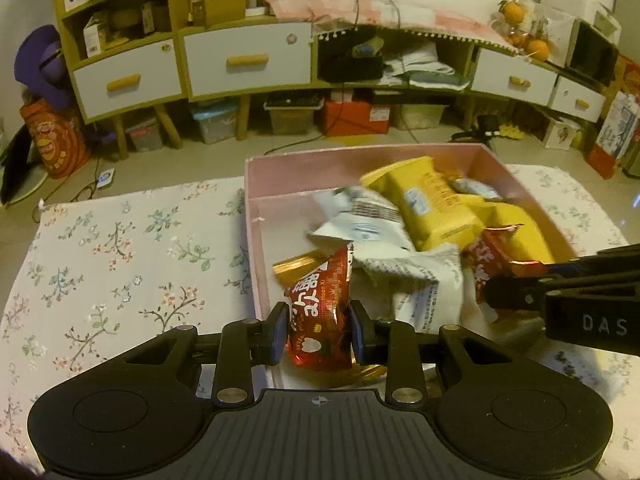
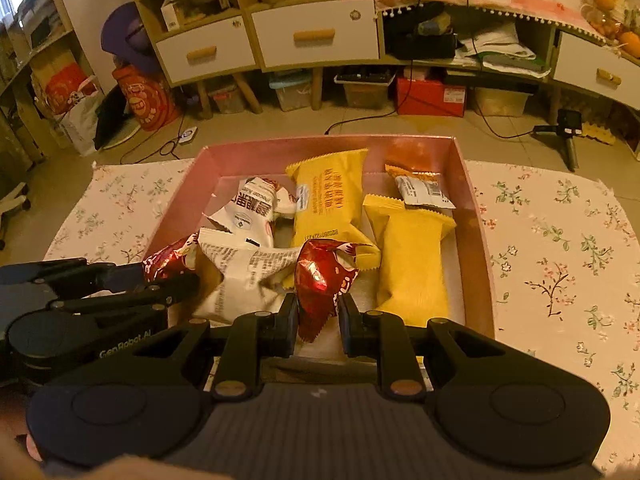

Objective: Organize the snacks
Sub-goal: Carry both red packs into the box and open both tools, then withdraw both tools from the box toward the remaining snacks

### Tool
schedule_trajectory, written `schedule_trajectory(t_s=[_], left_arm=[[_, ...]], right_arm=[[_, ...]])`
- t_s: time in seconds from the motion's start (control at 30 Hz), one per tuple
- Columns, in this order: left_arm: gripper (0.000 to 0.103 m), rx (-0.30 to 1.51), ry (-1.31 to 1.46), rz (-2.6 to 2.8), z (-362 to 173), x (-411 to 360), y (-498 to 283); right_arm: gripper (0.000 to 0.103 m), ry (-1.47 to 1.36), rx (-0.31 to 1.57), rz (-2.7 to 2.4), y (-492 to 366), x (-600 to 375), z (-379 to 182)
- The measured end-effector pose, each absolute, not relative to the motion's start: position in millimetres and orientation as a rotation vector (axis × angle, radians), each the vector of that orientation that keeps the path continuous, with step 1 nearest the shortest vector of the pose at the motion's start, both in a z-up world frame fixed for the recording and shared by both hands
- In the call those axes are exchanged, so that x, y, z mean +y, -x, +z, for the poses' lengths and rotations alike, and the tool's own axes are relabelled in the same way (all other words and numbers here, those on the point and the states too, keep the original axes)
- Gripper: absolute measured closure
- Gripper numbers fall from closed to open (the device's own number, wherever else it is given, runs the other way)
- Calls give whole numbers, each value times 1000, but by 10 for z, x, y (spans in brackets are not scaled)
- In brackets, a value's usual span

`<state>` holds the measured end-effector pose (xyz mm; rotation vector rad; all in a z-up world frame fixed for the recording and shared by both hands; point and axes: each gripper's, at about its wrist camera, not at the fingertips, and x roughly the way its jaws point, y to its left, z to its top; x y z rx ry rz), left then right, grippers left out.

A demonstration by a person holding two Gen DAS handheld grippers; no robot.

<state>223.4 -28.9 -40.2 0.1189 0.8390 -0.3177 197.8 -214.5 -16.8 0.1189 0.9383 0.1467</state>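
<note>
A pink box (image 1: pixel 252 208) on the floral cloth holds yellow, white and red snack packets. My left gripper (image 1: pixel 320 330) is shut on a red snack packet (image 1: pixel 320 300) over the box's near left corner. In the right wrist view the same gripper (image 2: pixel 176 280) reaches in from the left with that red packet (image 2: pixel 168 258). My right gripper (image 2: pixel 319 320) is shut on a second red packet (image 2: pixel 324 276) over the near middle of the box (image 2: pixel 476 216). In the left wrist view it (image 1: pixel 494 290) enters from the right, by its red packet (image 1: pixel 490 258).
Inside the box lie two yellow packets (image 2: pixel 328 196) (image 2: pixel 412 264), white packets (image 2: pixel 244 268) and a small orange-and-white one (image 2: pixel 420 188). Floral cloth (image 2: pixel 560 260) spreads on both sides. Beyond are floor cables, storage bins and a cabinet with drawers (image 2: pixel 316 36).
</note>
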Motion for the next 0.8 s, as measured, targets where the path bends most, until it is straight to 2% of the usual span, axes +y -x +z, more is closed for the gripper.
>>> schedule_trajectory(t_s=[0.23, 0.33, 0.47, 0.6, 0.8], left_arm=[[73, 842, -140, -323, -446, -362, -2247], [69, 838, -140, -315, -454, -375, -2245], [59, 825, -132, -323, -415, -371, -2206], [50, 817, -133, -321, -340, -369, -2165], [41, 804, -132, -322, -231, -351, -2072]], right_arm=[[84, -113, 957, 139, -1998, -2139, -212], [83, -108, 959, 134, -1988, -2138, -208], [75, -129, 951, 128, -1973, -2175, -171], [58, -133, 934, 122, -1934, -2191, -106], [46, -151, 918, 119, -1870, -2231, 3]])
